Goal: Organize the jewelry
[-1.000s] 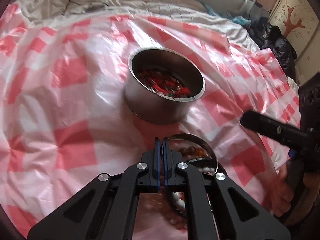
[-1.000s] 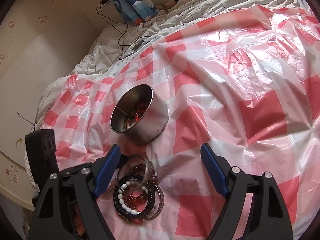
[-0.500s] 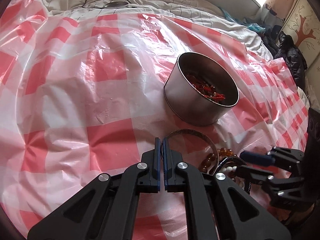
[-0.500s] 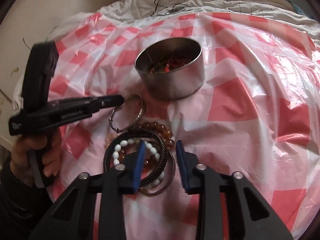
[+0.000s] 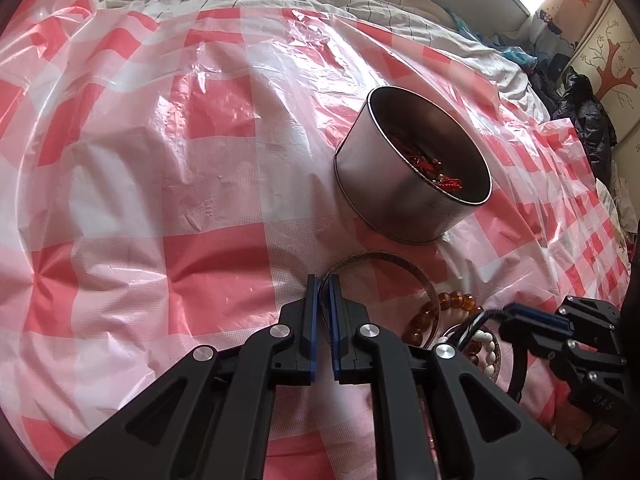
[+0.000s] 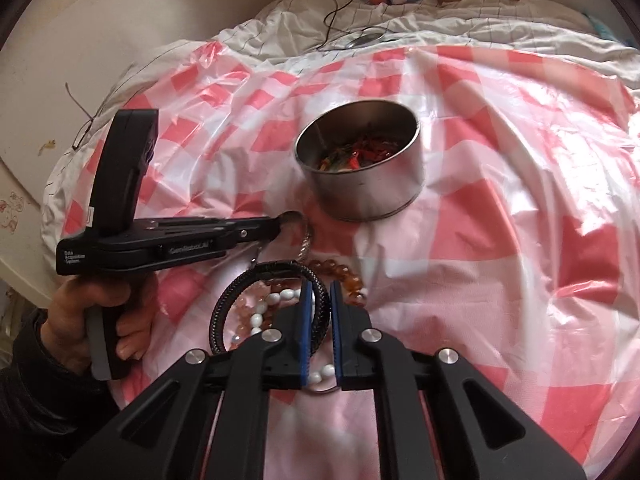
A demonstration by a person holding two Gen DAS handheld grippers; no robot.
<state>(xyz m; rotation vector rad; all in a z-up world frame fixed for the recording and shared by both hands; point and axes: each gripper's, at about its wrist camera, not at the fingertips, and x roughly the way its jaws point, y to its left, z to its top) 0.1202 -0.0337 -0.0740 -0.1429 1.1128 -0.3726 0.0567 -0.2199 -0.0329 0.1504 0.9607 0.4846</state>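
Nearest in the right wrist view, the right gripper (image 6: 319,300) has just been closing from wide apart, and its blue jaws now pinch the black braided bracelet (image 6: 240,284) by the near side of its loop, so this piece looks secured for lifting. Under and beside it on the red-and-white checked plastic sheet (image 6: 500,240) lies the rest of the pile: a white bead bracelet (image 6: 276,298) inside the braided loop, a pale pink bead strand partly hidden there, and an amber bead bracelet (image 6: 340,270) just beyond the jaw tips. To the left, a hand (image 6: 100,312) holds the left gripper (image 5: 323,292), whose jaws are drawn narrow onto the thin rim of a metal bangle (image 5: 384,264); half a second ago the grip looked the same, so this bangle was already taken. Both grippers have drawn in on the pile compared with a second ago, when the right one was wide open above it. Farther on, just past the bangle, stands the round steel tin (image 6: 364,160), open-topped, with red and dark pieces already lying in its bottom. With one piece in each gripper, the next step is probably to carry them over the tin's rim; the beaded strands may drag along. Beyond the sheet are rumpled white bedding (image 6: 360,20) and a black cable (image 6: 336,4).
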